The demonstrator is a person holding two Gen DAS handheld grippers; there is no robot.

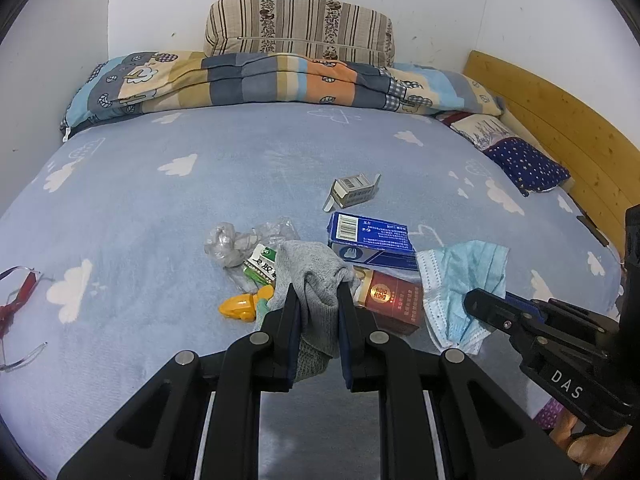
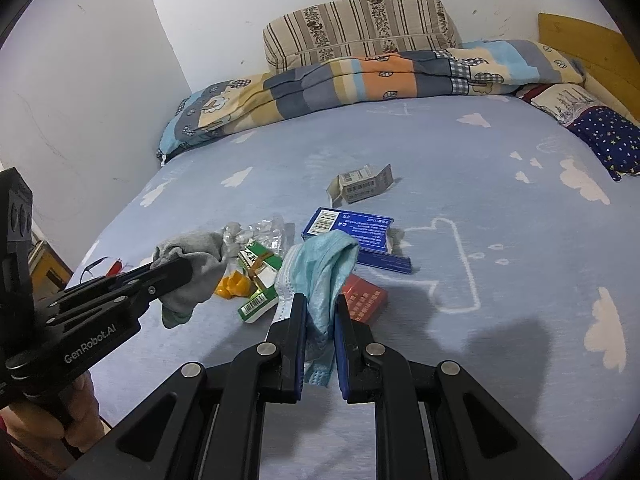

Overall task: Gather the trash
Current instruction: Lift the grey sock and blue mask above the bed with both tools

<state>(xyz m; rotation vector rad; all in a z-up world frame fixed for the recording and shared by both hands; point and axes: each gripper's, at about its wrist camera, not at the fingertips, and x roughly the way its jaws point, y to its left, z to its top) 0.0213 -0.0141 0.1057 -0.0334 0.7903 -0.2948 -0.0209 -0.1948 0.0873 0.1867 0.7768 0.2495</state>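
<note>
Our left gripper (image 1: 319,292) pinches the gray sock (image 1: 316,276); our right gripper (image 2: 320,304), at three o'clock, clamps the blue face mask (image 2: 320,268).

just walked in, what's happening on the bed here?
Trash pickup on the bed. The left gripper is shut on a grey sock, and the right gripper is shut on a blue face mask. Still lying on the sheet: a blue box, a red cigarette pack, a green-and-white box, crumpled plastic and a small grey box.
</note>
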